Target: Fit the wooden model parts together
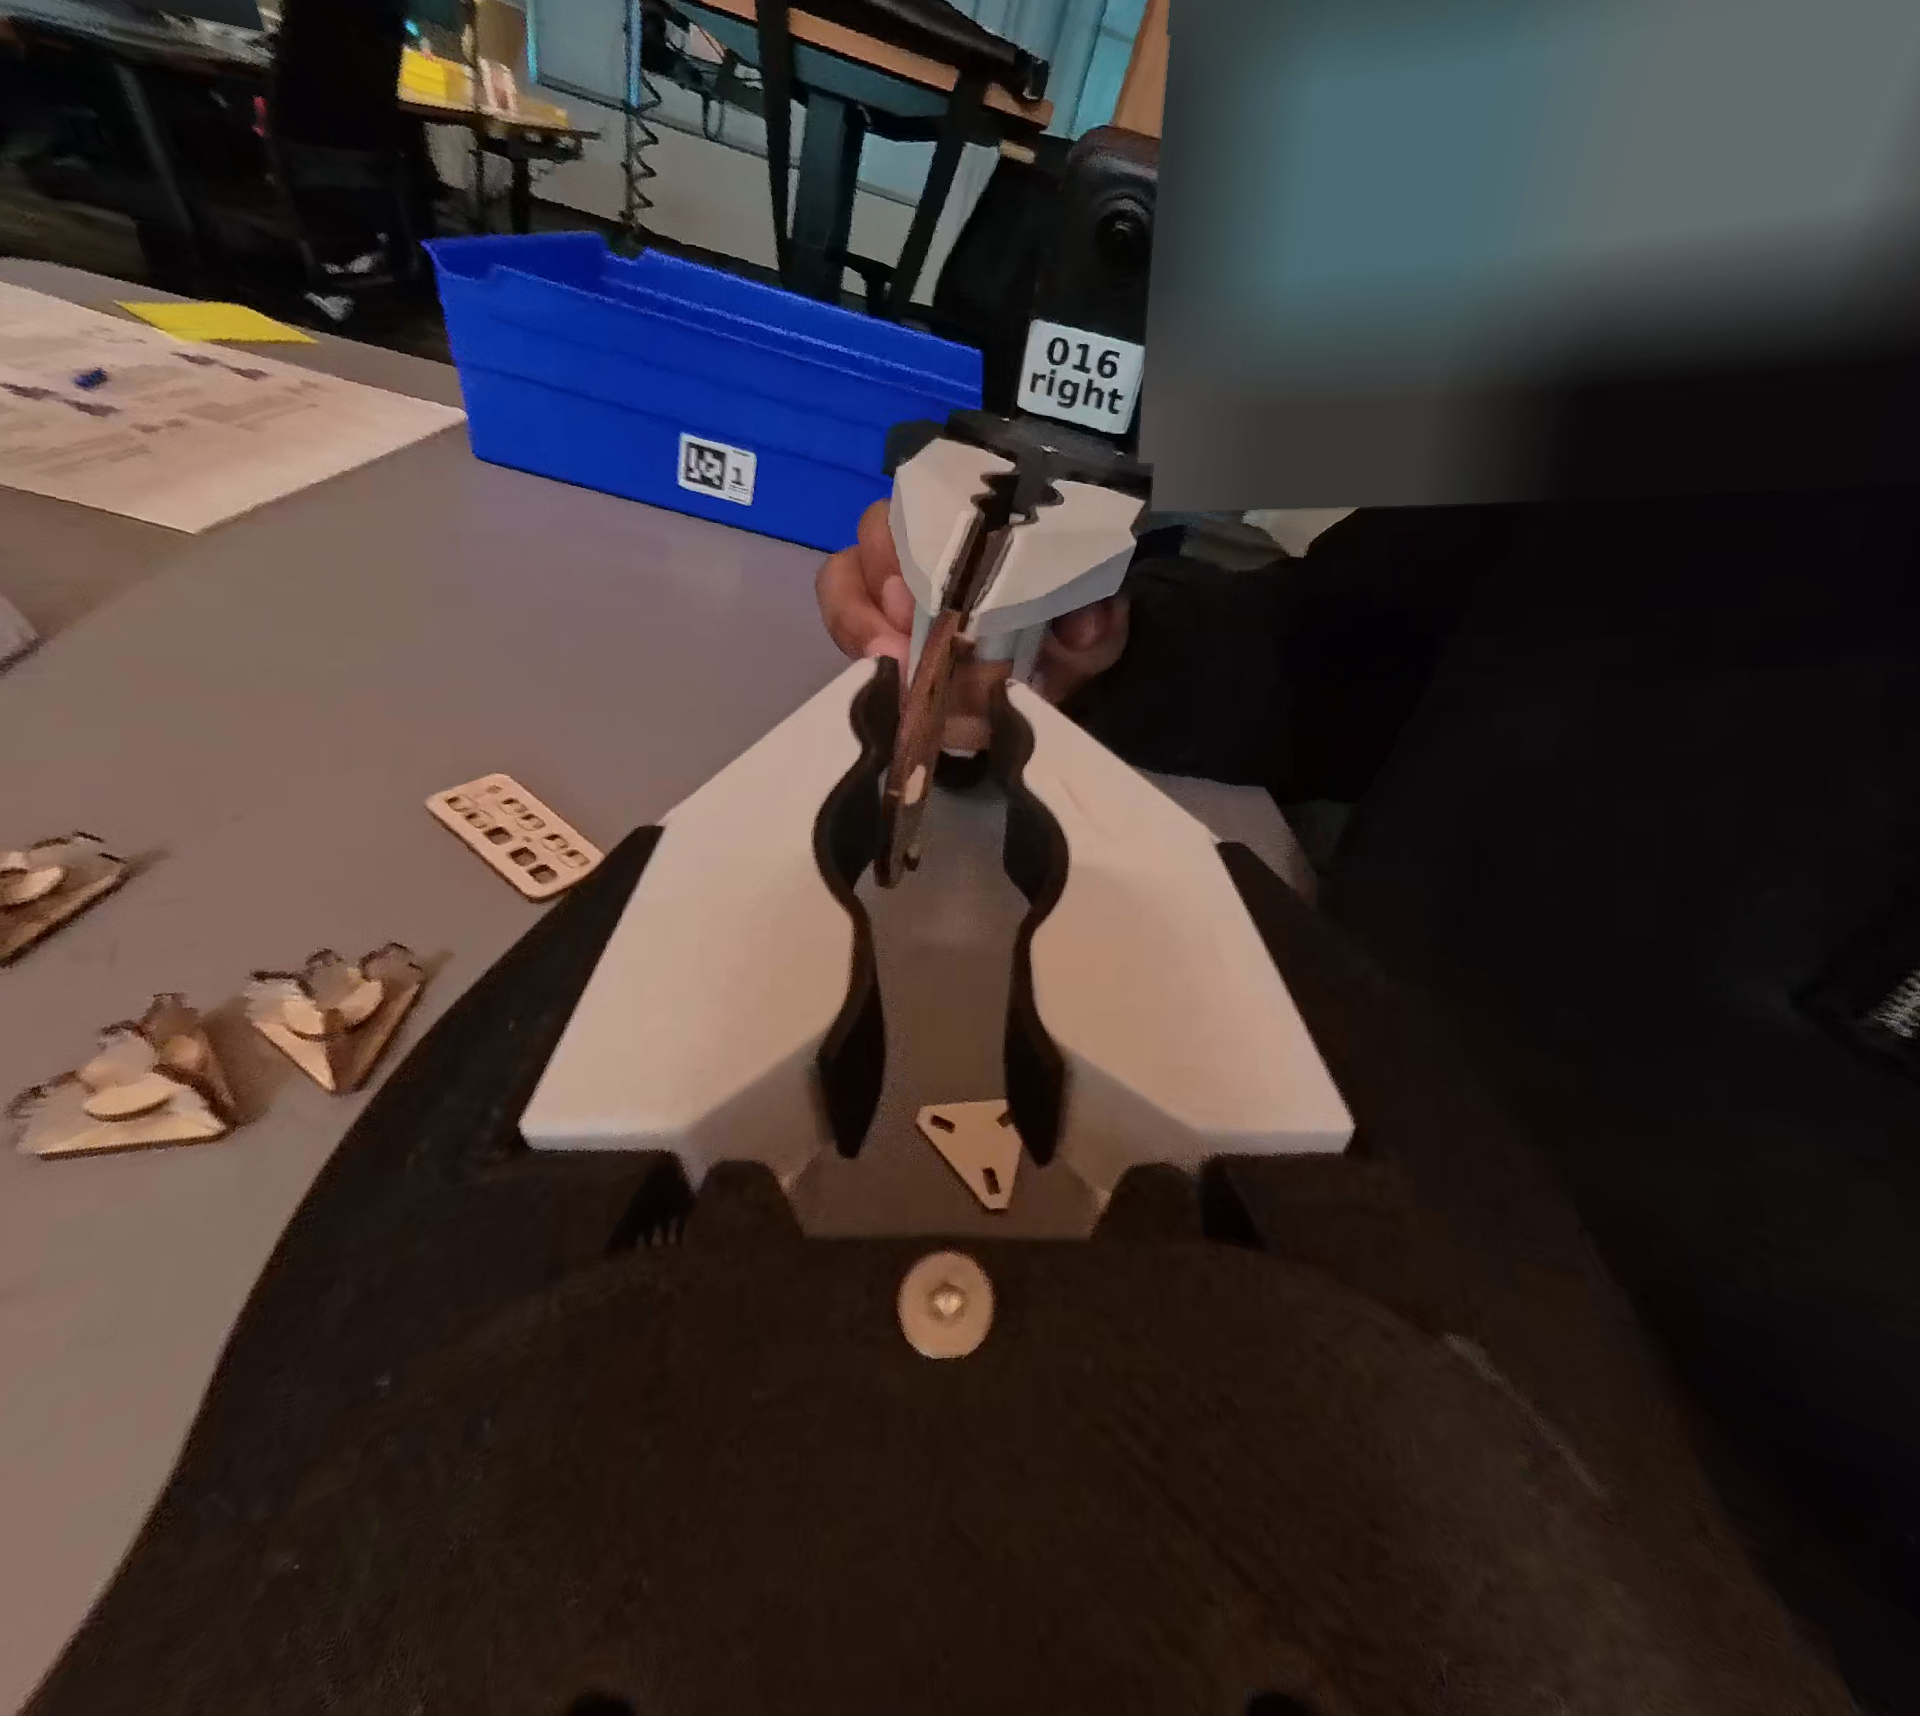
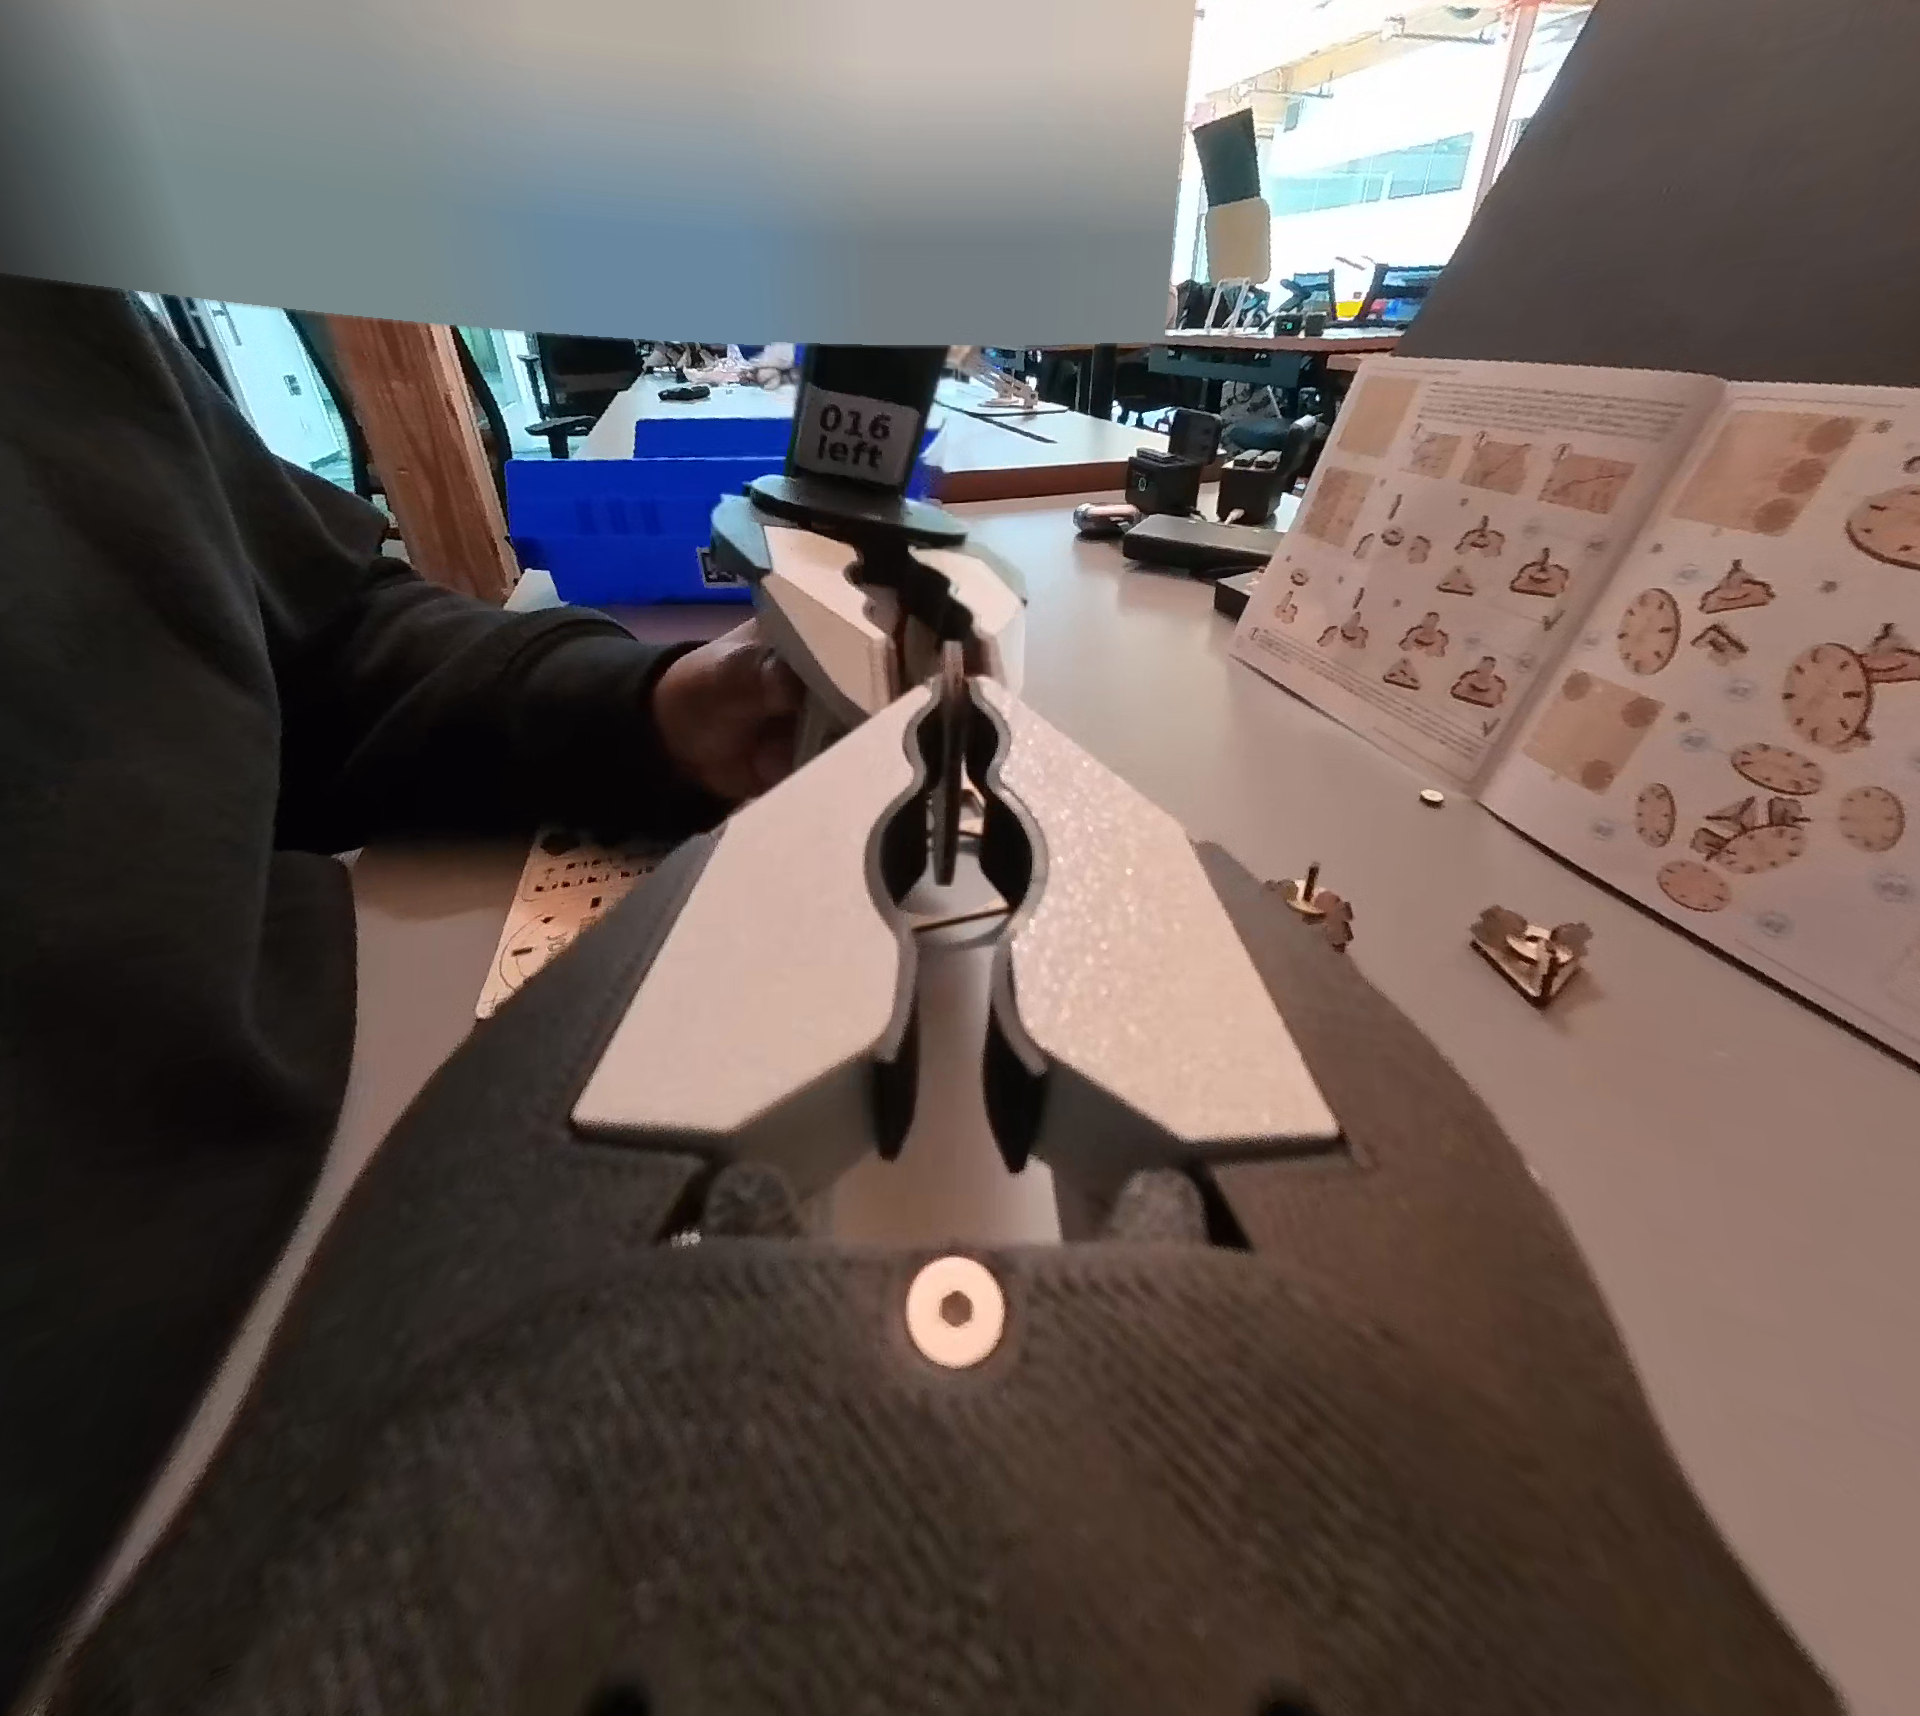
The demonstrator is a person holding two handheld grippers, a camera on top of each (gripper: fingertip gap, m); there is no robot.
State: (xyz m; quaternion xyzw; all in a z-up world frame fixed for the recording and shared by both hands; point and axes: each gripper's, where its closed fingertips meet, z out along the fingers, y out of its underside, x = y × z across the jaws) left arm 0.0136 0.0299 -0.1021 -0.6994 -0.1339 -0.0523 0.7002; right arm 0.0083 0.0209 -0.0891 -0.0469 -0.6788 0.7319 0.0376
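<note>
My right gripper (image 2: 953, 700) is shut on a thin dark-edged wooden piece (image 2: 948, 793), seen edge-on and gripped at the fingertips. In the left wrist view the right gripper (image 1: 961, 627) comes from the far side. The wooden piece (image 1: 914, 773) hangs down from it between my left gripper's fingers. My left gripper (image 1: 940, 690) is open. The piece stands near its left pad, with a clear gap to the right pad. The left gripper (image 2: 930, 638) shows just beyond the right fingertips. A person's hand holds each gripper.
On the grey table (image 1: 416, 627) lie a small triangular wooden plate (image 1: 971, 1147), a wooden sheet with cutouts (image 1: 514, 835) and small wooden assemblies (image 1: 332, 1012). A blue bin (image 1: 707, 399) stands behind. An open instruction booklet (image 2: 1610, 648) lies at the right, with more assemblies (image 2: 1532, 954) by it. My two grippers' fingertips are within a few centimetres of each other.
</note>
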